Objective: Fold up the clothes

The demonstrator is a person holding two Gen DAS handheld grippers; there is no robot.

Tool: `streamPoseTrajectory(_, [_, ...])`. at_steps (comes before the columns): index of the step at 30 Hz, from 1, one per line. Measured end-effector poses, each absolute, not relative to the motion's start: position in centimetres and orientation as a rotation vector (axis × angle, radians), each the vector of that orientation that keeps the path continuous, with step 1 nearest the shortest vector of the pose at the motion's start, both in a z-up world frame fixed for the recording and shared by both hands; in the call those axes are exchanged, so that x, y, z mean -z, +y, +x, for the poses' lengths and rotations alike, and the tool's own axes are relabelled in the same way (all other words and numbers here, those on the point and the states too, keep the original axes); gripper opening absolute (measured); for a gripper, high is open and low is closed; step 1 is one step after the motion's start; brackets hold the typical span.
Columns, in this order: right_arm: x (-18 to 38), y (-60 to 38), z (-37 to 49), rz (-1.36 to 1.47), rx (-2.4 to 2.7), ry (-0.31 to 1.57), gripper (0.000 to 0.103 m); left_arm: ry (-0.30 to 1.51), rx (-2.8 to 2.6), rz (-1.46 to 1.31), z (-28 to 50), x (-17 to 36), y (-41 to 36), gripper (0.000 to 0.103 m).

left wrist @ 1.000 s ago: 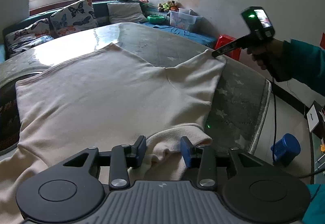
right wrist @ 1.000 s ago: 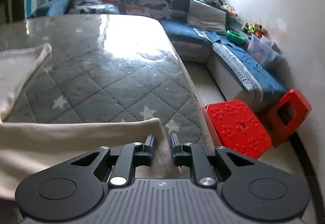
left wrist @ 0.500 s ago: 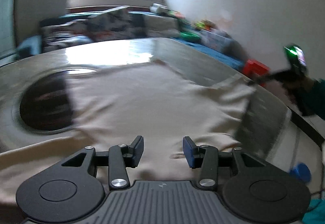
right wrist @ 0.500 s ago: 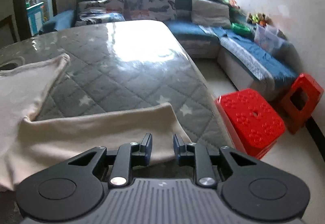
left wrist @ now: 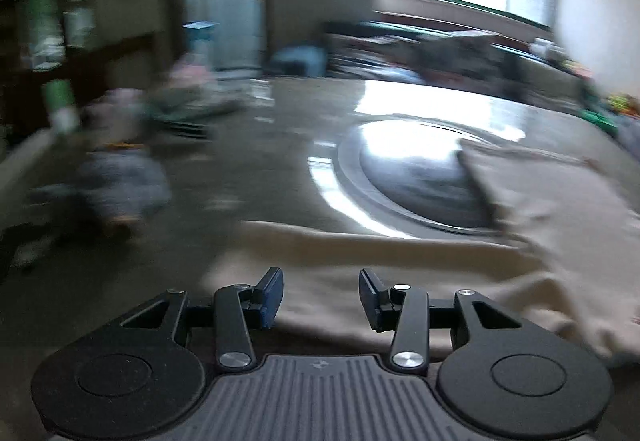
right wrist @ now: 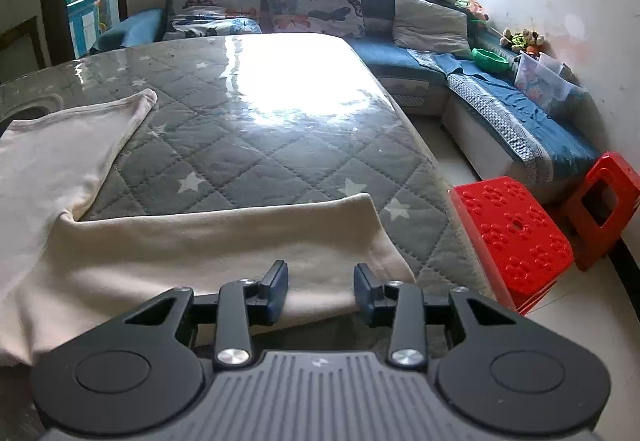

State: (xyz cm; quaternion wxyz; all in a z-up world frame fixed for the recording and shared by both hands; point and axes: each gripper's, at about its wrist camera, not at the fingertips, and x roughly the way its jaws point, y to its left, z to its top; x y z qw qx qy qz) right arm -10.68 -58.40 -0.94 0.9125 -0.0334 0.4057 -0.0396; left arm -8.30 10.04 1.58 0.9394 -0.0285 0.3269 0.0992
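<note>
A cream shirt (right wrist: 192,241) lies spread flat on the grey quilted table cover (right wrist: 280,145), one sleeve stretched toward the table's right edge. My right gripper (right wrist: 321,293) hovers open just above that sleeve's end, nothing between its fingers. The left wrist view is blurred by motion; there the same cream shirt (left wrist: 400,253) lies under my left gripper (left wrist: 321,297), which stands open and empty over the fabric's near edge.
Two red plastic stools (right wrist: 516,237) stand on the floor right of the table. A blue sofa (right wrist: 500,97) with butterfly pillows (right wrist: 316,5) runs along the far wall. A blurred pile of other clothes (left wrist: 120,177) sits at the table's left. A round dark patch (left wrist: 420,177) shows on the table.
My right gripper opened, let go of the sleeve and drew back. My left gripper swung sharply to the left, staying open, and its view now faces the table's left side.
</note>
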Motion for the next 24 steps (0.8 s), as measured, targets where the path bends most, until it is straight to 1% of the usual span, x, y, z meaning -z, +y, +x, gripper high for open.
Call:
streamPoseTrajectory(7, [1.1, -58.3, -10.5, -0.069, 0.085, 0.84, 0.037, 0.676, -0.273, -0.08, -7.9, -1.1, 11.7, 0.045])
streamPoseTrajectory(9, [1.1, -58.3, -10.5, -0.07, 0.088, 0.84, 0.037, 0.678, -0.294, -0.086, -7.8, -1.0, 12.2, 0.022])
streamPoseTrajectory(10, [1.1, -58.3, -10.5, -0.07, 0.09, 0.84, 0.038, 0.68, -0.304, -0.089, -7.7, -0.9, 12.4, 0.018])
streamPoseTrajectory(11, [1.1, -58.3, -10.5, -0.07, 0.092, 0.84, 0.04, 0.681, -0.314, -0.093, -7.7, -0.8, 12.7, 0.011])
streamPoseTrajectory(12, [1.1, -58.4, -10.5, -0.071, 0.093, 0.84, 0.042, 0.679, -0.322, -0.089, -7.5, -0.9, 12.8, 0.006])
streamPoseTrajectory(19, [1.2, -58.4, -10.6, -0.069, 0.101, 0.837, 0.044, 0.575, -0.332, 0.035, -4.5, -3.5, 12.5, 0.005])
streamPoseTrajectory(21, [1.3, -58.5, -10.6, -0.067, 0.104, 0.834, 0.047, 0.576, -0.332, 0.069, -3.7, -3.3, 12.2, 0.005])
streamPoseTrajectory(24, [1.3, -58.6, -10.7, -0.059, 0.111, 0.828, 0.049, 0.632, -0.332, 0.101, -3.0, -1.8, 11.9, 0.005])
